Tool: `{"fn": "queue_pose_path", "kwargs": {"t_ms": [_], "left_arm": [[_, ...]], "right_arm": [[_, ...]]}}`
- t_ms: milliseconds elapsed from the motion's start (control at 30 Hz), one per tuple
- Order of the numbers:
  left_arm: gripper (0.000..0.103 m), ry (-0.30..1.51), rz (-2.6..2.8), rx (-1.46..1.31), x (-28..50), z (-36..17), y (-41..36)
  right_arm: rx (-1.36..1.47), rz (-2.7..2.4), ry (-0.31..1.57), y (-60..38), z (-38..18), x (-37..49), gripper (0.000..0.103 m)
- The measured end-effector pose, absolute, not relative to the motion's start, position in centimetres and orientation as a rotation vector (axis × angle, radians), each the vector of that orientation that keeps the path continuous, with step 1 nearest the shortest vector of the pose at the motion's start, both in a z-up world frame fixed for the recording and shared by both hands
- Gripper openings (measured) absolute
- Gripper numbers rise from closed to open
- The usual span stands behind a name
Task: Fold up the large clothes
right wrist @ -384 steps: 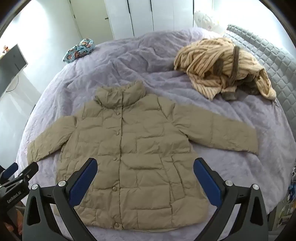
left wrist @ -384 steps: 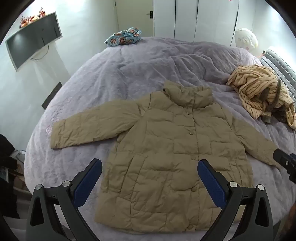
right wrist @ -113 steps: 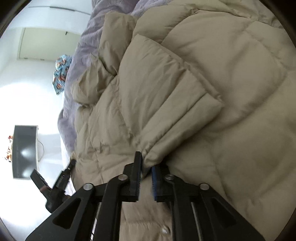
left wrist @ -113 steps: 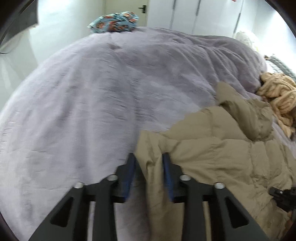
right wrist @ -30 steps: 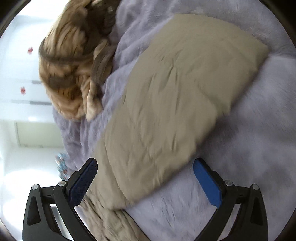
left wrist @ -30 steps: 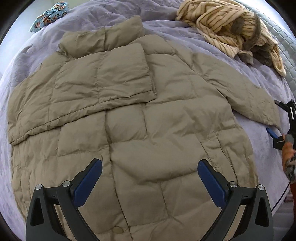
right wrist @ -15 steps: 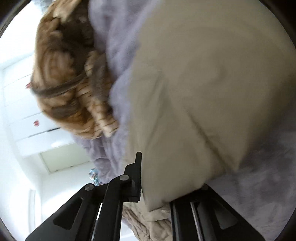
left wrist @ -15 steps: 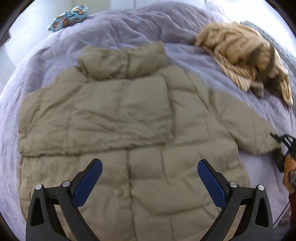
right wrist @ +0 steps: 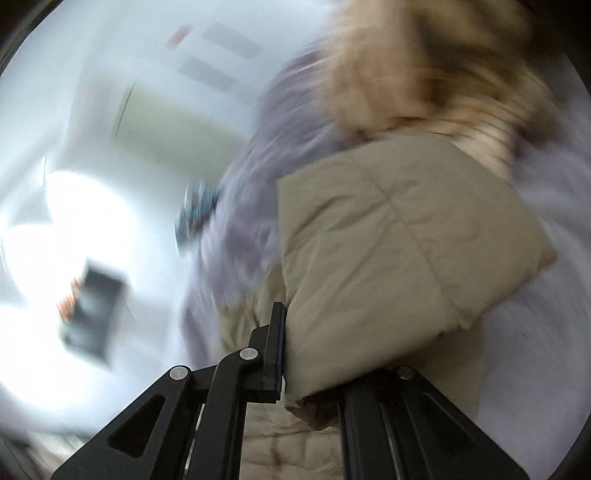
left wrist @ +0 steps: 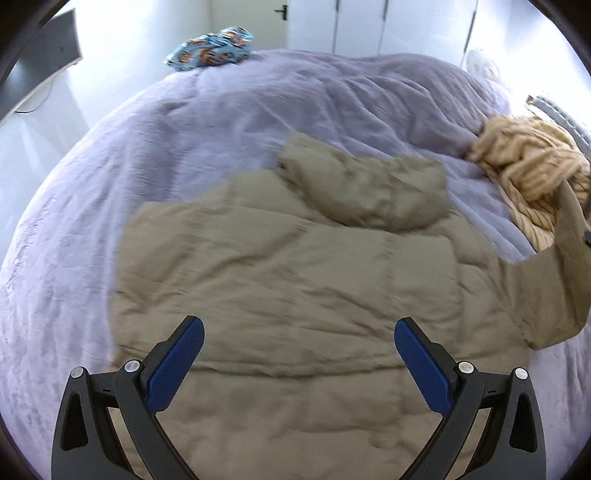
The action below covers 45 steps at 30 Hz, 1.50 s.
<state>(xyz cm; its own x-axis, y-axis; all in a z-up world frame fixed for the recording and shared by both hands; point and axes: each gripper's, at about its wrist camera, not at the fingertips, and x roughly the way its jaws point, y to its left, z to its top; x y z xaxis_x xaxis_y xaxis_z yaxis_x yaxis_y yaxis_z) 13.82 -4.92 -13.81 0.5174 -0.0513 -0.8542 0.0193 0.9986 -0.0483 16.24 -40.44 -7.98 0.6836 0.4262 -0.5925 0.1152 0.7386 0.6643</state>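
Note:
A beige padded jacket lies front up on the lilac bed cover, collar toward the far side, its left sleeve folded across the chest. My left gripper hovers open above the jacket's lower body, with nothing between its blue pads. My right gripper is shut on the cuff of the jacket's right sleeve; the cloth hides its right finger. In the left wrist view that sleeve is lifted off the bed at the right edge.
A striped tan garment is heaped on the bed to the right of the jacket. A blue patterned cloth lies at the far edge. White cupboard doors stand behind, and a dark screen hangs on the left wall.
My right gripper closed on the right sleeve's cuff and raised it off the bed, rolling as it went. My left gripper drew back and tilted up, so more of the bed shows.

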Motion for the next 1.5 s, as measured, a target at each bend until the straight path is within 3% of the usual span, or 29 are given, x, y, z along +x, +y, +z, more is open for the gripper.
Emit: {"fn": "queue_pose_path", "kwargs": {"t_ms": [133,233,500,533,600,633,667,900,933,967,1000,1033,1067,1267,1400,1500], "left_arm": [[0.103,1.022,-0.007,-0.052,14.5,-14.5,-1.9],[0.103,1.024,0.018,-0.081,14.6,-15.2,0.2],[0.103,1.032,0.016,-0.103,14.8,-17.1,1.9],[0.103,1.035,0.01,-0.106,14.9,-17.2,1.9],[0.103,1.041,-0.002,-0.12,14.9,-17.4,1.8],[0.103,1.044,-0.008,-0.127,15.0,-17.5,1.8],[0.103,1.046,-0.017,-0.134,15.1,-17.4,1.6],[0.103,1.019,-0.108,-0.147,15.7,-16.4,1.0],[0.103,1.012,-0.123,-0.168,15.8,-16.2,1.2],[0.103,1.009,-0.135,-0.185,15.9,-16.0,1.4],[0.103,1.005,-0.143,-0.195,15.9,-15.9,1.5],[0.103,0.998,-0.153,-0.208,15.9,-15.7,1.7],[0.103,0.993,-0.16,-0.213,15.9,-15.5,1.9],[0.103,0.996,-0.221,-0.334,15.8,-15.5,3.9],[0.103,1.01,-0.233,-0.427,15.8,-16.0,4.7],[0.103,1.029,-0.262,-0.439,15.9,-16.5,3.9]], "right_arm": [[0.417,0.269,0.927,-28.7,-8.8,19.7,0.008],[0.327,0.271,1.02,-23.1,-11.9,20.9,0.008],[0.249,0.184,1.175,-20.4,-18.5,20.0,0.012],[0.255,0.185,1.187,-20.7,-18.9,19.9,0.019],[0.29,0.204,1.193,-21.0,-18.7,19.6,0.042],[0.316,0.218,1.191,-21.3,-18.3,19.3,0.064],[0.333,0.226,1.184,-21.5,-17.8,18.9,0.07],[0.718,0.093,1.087,-29.2,-16.0,15.5,0.07],[0.777,0.063,1.069,-30.6,-16.1,15.5,0.061],[0.797,0.041,1.06,-31.1,-16.3,15.9,0.037],[0.802,0.023,1.052,-31.5,-16.2,16.4,0.024],[0.789,0.033,1.037,-31.5,-15.9,16.9,0.013],[0.756,0.053,1.023,-30.7,-15.3,17.7,0.011],[0.377,0.276,1.03,-20.9,-12.6,18.3,0.011],[0.154,0.336,1.193,-14.9,-15.5,17.3,0.02],[0.15,0.36,1.255,-15.3,-16.7,15.2,0.033]]}}
